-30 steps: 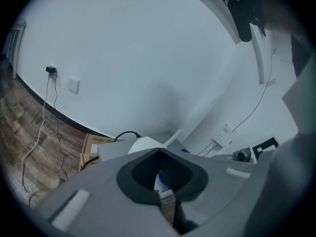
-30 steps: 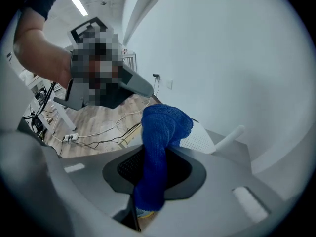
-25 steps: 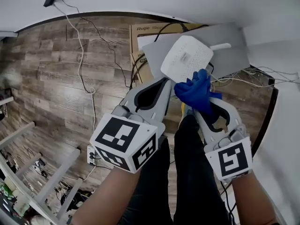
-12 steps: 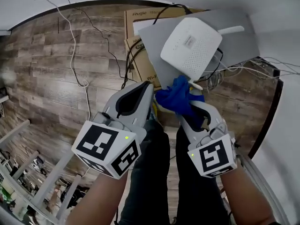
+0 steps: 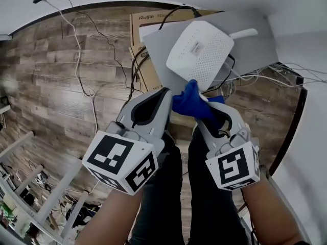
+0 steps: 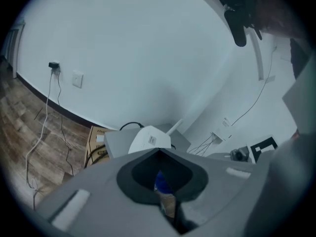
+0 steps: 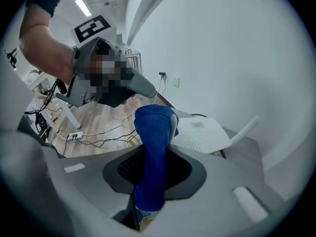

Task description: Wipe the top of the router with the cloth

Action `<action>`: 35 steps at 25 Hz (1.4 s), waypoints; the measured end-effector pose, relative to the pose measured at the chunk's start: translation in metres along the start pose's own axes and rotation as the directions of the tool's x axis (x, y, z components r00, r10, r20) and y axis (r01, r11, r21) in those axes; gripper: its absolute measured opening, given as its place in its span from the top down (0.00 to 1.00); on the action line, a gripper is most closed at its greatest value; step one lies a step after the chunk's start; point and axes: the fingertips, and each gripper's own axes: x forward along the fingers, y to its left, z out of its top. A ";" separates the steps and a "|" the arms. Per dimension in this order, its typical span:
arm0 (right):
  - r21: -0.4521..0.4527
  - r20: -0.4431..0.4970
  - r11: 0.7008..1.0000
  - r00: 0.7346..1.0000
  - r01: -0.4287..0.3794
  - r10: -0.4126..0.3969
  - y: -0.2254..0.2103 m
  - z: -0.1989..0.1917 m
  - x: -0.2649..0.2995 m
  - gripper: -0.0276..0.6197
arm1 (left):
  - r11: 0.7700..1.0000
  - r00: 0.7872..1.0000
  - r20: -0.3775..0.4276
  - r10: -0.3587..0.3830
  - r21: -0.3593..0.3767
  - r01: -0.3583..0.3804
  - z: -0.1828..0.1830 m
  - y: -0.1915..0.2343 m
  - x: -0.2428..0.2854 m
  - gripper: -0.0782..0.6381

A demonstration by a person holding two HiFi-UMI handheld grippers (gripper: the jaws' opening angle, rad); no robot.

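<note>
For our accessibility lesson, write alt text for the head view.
Seen from above, the right gripper holds a blue cloth whose tip meets the near edge of a white router lying on a grey board. The left gripper, shut and empty, is beside it, above a wooden floor.

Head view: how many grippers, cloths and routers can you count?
Grippers: 2 (left gripper, right gripper)
Blue cloth: 1
White router: 1
Total: 4
</note>
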 end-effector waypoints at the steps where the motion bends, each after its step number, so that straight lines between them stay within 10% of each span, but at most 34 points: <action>1: 0.003 0.015 1.000 1.000 -0.004 0.004 -0.001 0.008 -0.007 0.78 | 1.000 1.000 0.010 0.002 0.013 -0.002 0.012 -0.002 -0.001 0.89; 15: 0.045 0.111 0.999 0.993 0.026 -0.031 -0.093 0.066 -0.084 0.78 | 0.998 0.997 0.077 0.002 0.063 -0.007 0.118 -0.063 0.036 0.89; 35: -0.010 -0.010 1.000 1.000 0.000 -0.001 -0.212 -0.016 0.007 0.78 | 1.000 1.000 0.003 -0.009 0.013 0.009 0.107 -0.059 0.170 0.89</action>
